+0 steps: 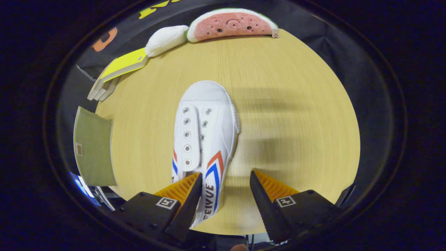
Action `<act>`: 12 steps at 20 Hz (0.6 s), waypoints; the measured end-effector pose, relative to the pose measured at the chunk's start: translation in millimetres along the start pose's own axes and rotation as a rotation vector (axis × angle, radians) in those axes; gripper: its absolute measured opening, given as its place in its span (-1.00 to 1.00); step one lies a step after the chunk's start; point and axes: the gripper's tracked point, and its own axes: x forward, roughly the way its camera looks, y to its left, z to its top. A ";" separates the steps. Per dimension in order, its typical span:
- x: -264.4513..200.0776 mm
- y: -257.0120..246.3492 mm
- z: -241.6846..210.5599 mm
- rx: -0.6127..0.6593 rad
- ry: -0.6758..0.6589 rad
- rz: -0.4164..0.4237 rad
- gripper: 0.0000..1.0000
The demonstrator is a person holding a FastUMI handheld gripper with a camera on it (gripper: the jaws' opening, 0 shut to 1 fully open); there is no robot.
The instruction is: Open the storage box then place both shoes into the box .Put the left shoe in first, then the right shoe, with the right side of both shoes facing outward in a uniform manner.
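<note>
Now: gripper spread wide, gripping nothing | white shoe heel between the fingers, hard by the left finger, toe pointing far across the round table | step: likely lining up a pickup; next: centre, then close on the heel | far: green flap left, books, watermelon plush

We see the desk brightly, evenly lit; soft blurred shadows fall right of the shoe. Fisheye bends the edges, which go dark.
</note>
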 end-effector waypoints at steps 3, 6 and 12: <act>0.7 12.8 -1.0 0.049 0.023 0.077 0.26; -1.9 7.2 -0.7 0.086 0.016 0.091 -0.40; -2.6 10.1 0.9 0.159 0.022 0.190 -0.89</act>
